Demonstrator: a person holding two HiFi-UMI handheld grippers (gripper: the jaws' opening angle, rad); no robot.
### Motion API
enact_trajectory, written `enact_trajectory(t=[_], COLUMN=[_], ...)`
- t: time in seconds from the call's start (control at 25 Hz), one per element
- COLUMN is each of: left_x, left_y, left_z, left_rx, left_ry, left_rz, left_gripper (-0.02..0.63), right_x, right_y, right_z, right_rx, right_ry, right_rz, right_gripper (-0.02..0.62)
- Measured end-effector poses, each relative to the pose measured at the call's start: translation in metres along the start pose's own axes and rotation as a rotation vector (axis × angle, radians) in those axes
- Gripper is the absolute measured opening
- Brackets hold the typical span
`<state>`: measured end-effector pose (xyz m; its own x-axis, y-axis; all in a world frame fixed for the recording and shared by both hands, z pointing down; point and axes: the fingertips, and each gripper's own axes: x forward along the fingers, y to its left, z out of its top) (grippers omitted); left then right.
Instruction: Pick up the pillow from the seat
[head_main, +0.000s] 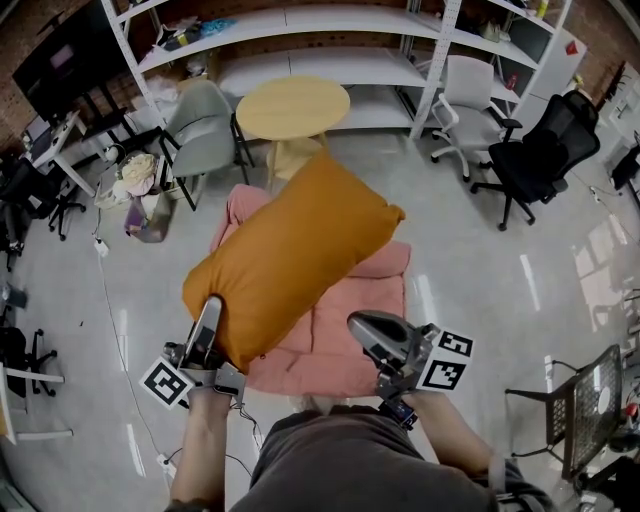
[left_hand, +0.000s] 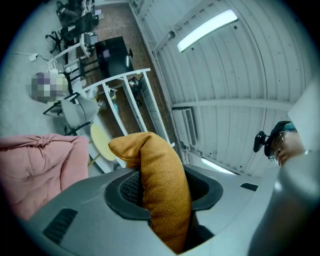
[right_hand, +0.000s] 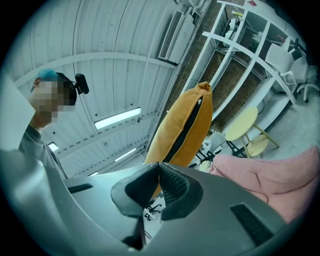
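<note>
Two tongs show in the head view: your left tongs (head_main: 211, 312) grip the pillow (head_main: 290, 250) at its near corner, above the pink seat (head_main: 345, 352), while your right tongs (head_main: 362, 328) sit beside it. Left gripper view: the pads clamp the pillow (left_hand: 162, 185). Right gripper view: the pads are closed together, with the pillow (right_hand: 202, 120) just beyond.

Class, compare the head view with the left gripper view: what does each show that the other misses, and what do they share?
Head view only: the right gripper and its marker cube. Left gripper view only: the ceiling light, and the left gripper's jaws seen close, clamped on a pillow corner. Both: orange pillow, pink seat, round table.
</note>
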<state>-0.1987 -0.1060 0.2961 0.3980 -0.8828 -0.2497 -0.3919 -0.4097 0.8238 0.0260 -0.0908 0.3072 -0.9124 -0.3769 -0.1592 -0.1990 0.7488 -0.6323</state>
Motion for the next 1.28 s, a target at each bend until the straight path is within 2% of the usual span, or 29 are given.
enact_trajectory(t=[0.48,1.28], left_x=[0.001,0.011], left_y=[-0.005,-0.007], left_z=[-0.02,-0.027], left_rx=[0.005,-0.001], left_ry=[0.012,0.01], left_rz=[0.013,0.015], left_gripper=[0.187,0.189], right_x=[-0.013,-0.015], right_y=[0.002,-0.005], right_z=[-0.001,0.0], right_rx=[0.007,0.003], right_ry=[-0.006,0.01], right_rz=[0.006,0.011], right_gripper=[0.015,0.014])
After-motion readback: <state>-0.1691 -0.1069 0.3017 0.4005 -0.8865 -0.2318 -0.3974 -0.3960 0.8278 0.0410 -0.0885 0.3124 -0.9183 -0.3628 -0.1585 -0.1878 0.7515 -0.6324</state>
